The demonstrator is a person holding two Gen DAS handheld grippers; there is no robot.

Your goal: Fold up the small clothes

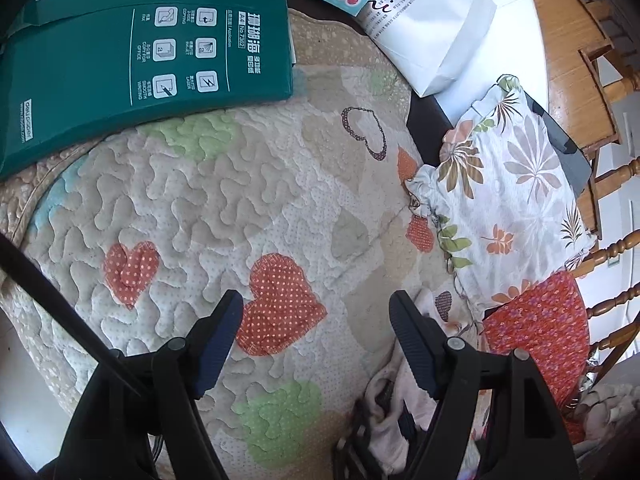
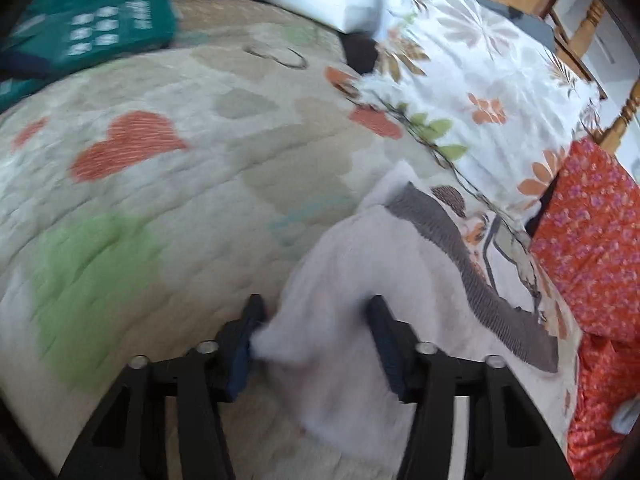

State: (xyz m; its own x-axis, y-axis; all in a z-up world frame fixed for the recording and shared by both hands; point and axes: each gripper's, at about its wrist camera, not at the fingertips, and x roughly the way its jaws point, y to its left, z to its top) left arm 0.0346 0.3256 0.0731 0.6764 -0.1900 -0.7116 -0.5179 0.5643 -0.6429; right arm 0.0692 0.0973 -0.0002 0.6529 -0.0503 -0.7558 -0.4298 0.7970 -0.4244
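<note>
Item: small white garment [image 2: 360, 264], pale fleecy cloth with a grey ribbed band [image 2: 476, 276] along one edge. It is seen in the lower centre and lower right of the right wrist frame, lying on the quilted heart-patterned mat [image 2: 168, 184] that covers the surface; its far corner is raised to a point just left of the floral cushion [image 2: 480, 80].

Handling, as judged: light, limp and soft, with no stiffness of its own. It is expected to sag and bunch when lifted. Slipping is thought unlikely, given the nap. The ribbed band is judged the firmest part; a hold is best taken at an edge or corner near it, so that a straight fold line can be drawn.

Right gripper [image 2: 316, 332]: partly open, with a fold of the garment between the jaws. The left pad appears to touch the cloth; whether it is clamped cannot be told, as the frame is blurred.

Left gripper [image 1: 316, 332]: held wide open over the mat in the lower centre of the left wrist frame, nothing between the jaws. Pale pink cloth [image 1: 384, 424] is seen bunched just beside its right finger.

Neighbouring stock: red floral cloth [image 2: 596, 240] at right, green paper ream [image 1: 140, 52] at upper left.
</note>
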